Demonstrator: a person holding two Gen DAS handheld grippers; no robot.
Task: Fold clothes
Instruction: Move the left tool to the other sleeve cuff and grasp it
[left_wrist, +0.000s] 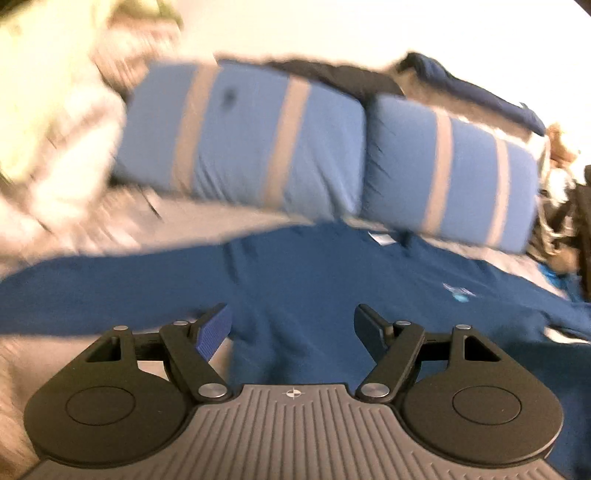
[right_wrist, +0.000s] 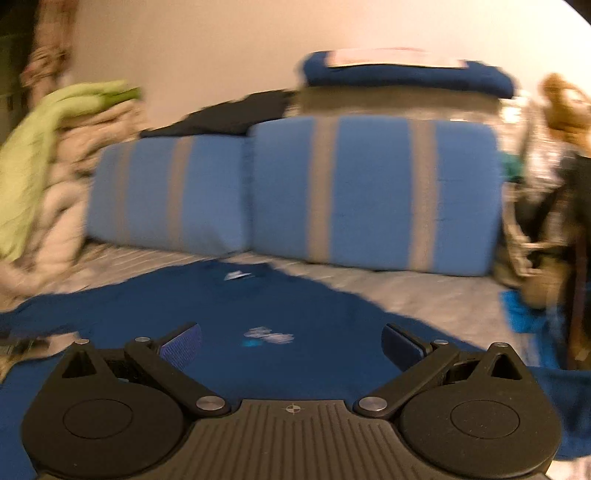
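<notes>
Jaws wide apart on both, nothing between them: left gripper (left_wrist: 293, 328) and right gripper (right_wrist: 291, 345) each hover over the dark blue shirt (left_wrist: 314, 280), pads clear of the cloth. The shirt (right_wrist: 207, 295) lies spread flat, front up, on a pale striped bed cover (right_wrist: 406, 291); its neck label (left_wrist: 380, 238) sits at the far edge toward the cushions and a small light-blue chest logo (right_wrist: 269, 336) shows. In the left view the logo (left_wrist: 458, 291) is off to the right; in the right view it lies just ahead, between the fingers. Behind the shirt two light blue cushions with grey stripes (right_wrist: 369, 192) stand side by side against the wall. Both views are blurred, the left one more and tilted. Right view only: a green cloth (right_wrist: 44, 129) draped over a stack of pale linen at left, a folded blue item with a pale piece on top (right_wrist: 402, 79) above the cushions, and a bright blue patch (right_wrist: 524, 314) on the bed at right. The left view shows the pale pile (left_wrist: 55, 129) only as smear.
</notes>
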